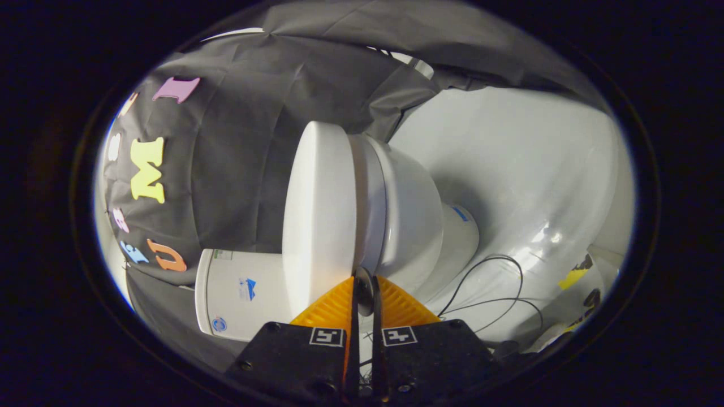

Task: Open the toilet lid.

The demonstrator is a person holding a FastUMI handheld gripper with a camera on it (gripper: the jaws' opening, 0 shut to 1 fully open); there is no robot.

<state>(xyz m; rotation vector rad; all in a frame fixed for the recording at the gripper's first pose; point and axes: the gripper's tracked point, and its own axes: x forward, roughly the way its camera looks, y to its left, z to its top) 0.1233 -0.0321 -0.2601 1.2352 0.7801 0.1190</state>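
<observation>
The view is rolled on its side, so the white toilet lies sideways ahead of me. Its lid (pixel 319 209) is down, flat against the seat and the bowl (pixel 410 217). The tank (pixel 240 294) sits beside the lid, near my fingers. My gripper (pixel 363 281) is shut, with only a thin dark slit between the fingers (pixel 328 308). The tips touch the lid's rim, right at the seam where lid meets seat. A small dark oval shows between the tips; I cannot tell what it is.
A black cloth wall (pixel 237 164) stands behind the tank and lid. White sheeting (pixel 526 164) covers the floor around the toilet's base. Thin black cables (pixel 498 282) loop on it near the fingers, and a yellow and black scrap (pixel 574 278) lies beyond them.
</observation>
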